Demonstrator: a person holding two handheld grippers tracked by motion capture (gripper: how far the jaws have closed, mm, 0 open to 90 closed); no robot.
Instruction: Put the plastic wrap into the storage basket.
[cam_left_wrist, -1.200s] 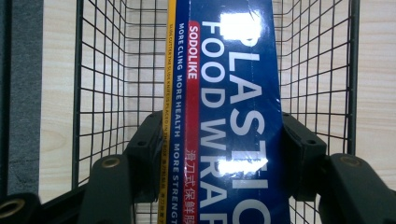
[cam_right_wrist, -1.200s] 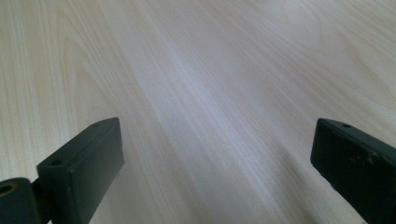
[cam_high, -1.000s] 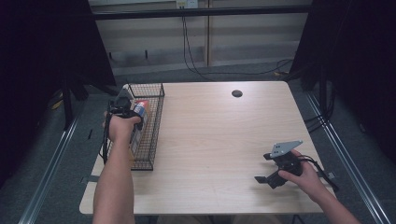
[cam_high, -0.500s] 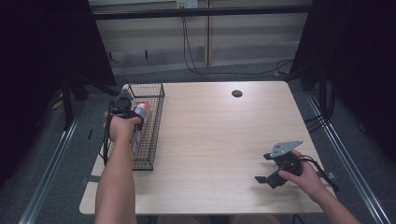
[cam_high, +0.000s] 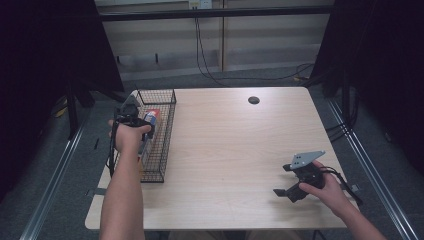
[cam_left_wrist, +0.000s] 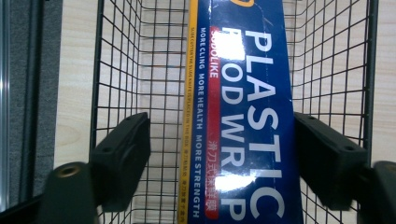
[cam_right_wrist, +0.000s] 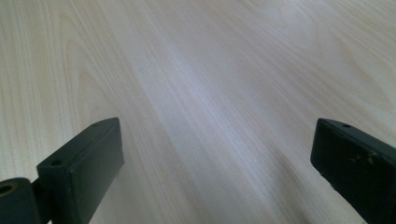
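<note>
We hold the left gripper (cam_high: 134, 111) over the wire basket (cam_high: 167, 131) at the left edge of the table (cam_high: 235, 150), pointing down into it. The box of plastic wrap (cam_left_wrist: 240, 116) lies lengthwise inside the basket. In the left gripper view it sits between our jaws, which have just been opening: the left pad stands clear of the box with basket mesh showing in the gap, while the right pad sits just beside the box's edge, so we judge the box released and resting in the basket rather than carried. Dropping it lengthwise suits the basket's long, narrow shape.

The box is blue with a yellow strip down one side. We read "PLASTIC" and part of "FOOD WRAP" in large white letters, "MORE CLING MORE HEALTH MORE STRENGTH" in smaller white print, and "SUPOLIKE" on a red band with some Chinese characters lower down. The yellow strip carries fine print too small to read with certainty.

Our right gripper (cam_high: 295, 180) rests low over bare table near the right front corner, its jaws spread wide with nothing between them, well apart from the basket and seemingly idle.
</note>
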